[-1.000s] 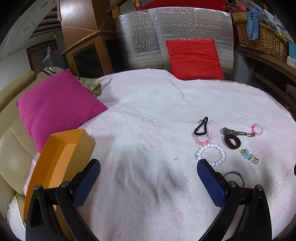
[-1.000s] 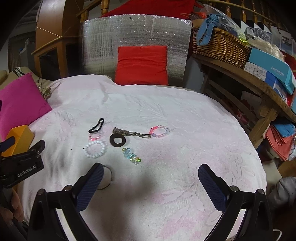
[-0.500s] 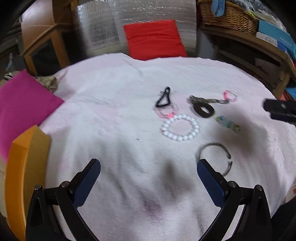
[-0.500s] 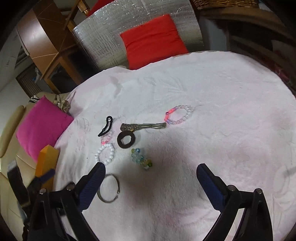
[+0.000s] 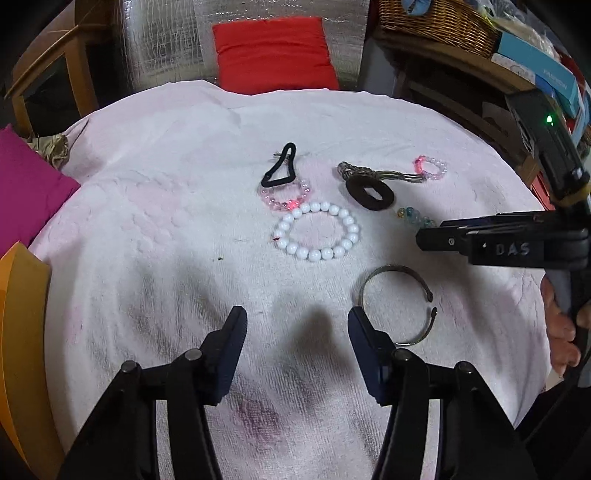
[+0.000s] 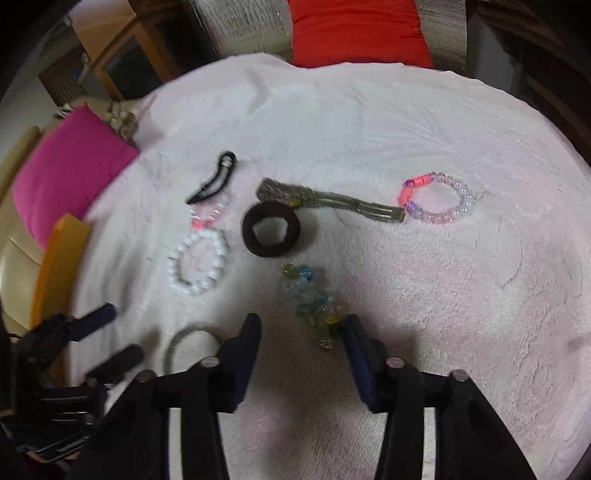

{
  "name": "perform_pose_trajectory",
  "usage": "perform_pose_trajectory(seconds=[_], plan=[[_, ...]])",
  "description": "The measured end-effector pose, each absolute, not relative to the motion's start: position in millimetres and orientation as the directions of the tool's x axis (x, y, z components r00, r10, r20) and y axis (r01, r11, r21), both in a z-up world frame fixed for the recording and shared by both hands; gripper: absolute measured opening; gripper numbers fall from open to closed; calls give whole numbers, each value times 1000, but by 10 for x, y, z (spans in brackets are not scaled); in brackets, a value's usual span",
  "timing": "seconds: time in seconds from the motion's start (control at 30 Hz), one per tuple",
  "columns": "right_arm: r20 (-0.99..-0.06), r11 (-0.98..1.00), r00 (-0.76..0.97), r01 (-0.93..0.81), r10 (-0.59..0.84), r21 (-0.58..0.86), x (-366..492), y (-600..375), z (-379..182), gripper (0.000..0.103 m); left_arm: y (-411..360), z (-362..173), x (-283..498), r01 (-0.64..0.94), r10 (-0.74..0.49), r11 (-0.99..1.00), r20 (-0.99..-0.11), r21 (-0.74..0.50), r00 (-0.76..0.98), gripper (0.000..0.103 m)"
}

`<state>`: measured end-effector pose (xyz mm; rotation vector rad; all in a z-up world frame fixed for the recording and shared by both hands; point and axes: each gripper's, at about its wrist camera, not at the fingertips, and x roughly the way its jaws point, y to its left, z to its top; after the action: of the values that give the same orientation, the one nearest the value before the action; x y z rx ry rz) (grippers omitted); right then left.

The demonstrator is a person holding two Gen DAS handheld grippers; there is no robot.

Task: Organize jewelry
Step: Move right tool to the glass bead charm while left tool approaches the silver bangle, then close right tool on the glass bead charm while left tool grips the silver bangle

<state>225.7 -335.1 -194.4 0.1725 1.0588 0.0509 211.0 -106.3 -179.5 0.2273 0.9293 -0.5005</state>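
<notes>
Jewelry lies on a white-pink towel: a white bead bracelet, a pink bead bracelet, a black hair tie, a brown scrunchie, a metal clip, a pink-clear bracelet, a glass bead bracelet and a metal cuff bangle. My left gripper is open, its right finger at the bangle's left edge. My right gripper is open around the near end of the glass bead bracelet.
An orange box stands at the left edge, beside a magenta cushion. A red cushion leans at the back. A wooden shelf with a wicker basket and boxes stands at the right.
Both grippers have moved down and forward toward the jewelry and their jaws have narrowed. The left one came near the bangle, the right one over the glass beads.
</notes>
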Motion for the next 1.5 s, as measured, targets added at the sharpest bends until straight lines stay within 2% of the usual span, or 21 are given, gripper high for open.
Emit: perform_pose_trajectory(seconds=[0.23, 0.3, 0.37, 0.8, 0.87, 1.13, 1.27, 1.5], plan=[[-865, 999, 500, 50, -41, -19, 2270, -3127, -1979, 26, -992, -1780, 2126, 474, -284, 880, -803, -2, 524, 58], [-859, 998, 507, 55, -66, -44, 2267, -3080, -1978, 24, -977, -1765, 2127, 465, -275, 885, -798, 9, 537, 58], [-853, 996, 513, 54, -92, -75, 2268, -3039, -1975, 17, -971, -1752, 2128, 460, -268, 887, -792, 19, 549, 58], [-826, 989, 544, 62, -147, -136, 2181, -3005, -1887, 17, -1002, -1775, 2162, 464, -262, 886, -795, 28, 548, 58], [-819, 987, 551, 65, -159, -147, 2167, -3003, -1871, 12, -1013, -1774, 2158, 468, -264, 883, -794, 29, 547, 58], [-814, 986, 557, 76, -164, -147, 2134, -3047, -1832, 12, -1080, -1791, 2144, 493, -277, 870, -801, 27, 531, 58], [-823, 990, 549, 89, -142, -111, 2133, -3141, -1836, 12, -1164, -1848, 2130, 550, -326, 835, -824, -22, 463, 58], [-838, 987, 544, 154, -53, 38, 2102, -3506, -1815, 12, -1288, -1948, 2130, 615, -406, 778, -850, -129, 336, 58]])
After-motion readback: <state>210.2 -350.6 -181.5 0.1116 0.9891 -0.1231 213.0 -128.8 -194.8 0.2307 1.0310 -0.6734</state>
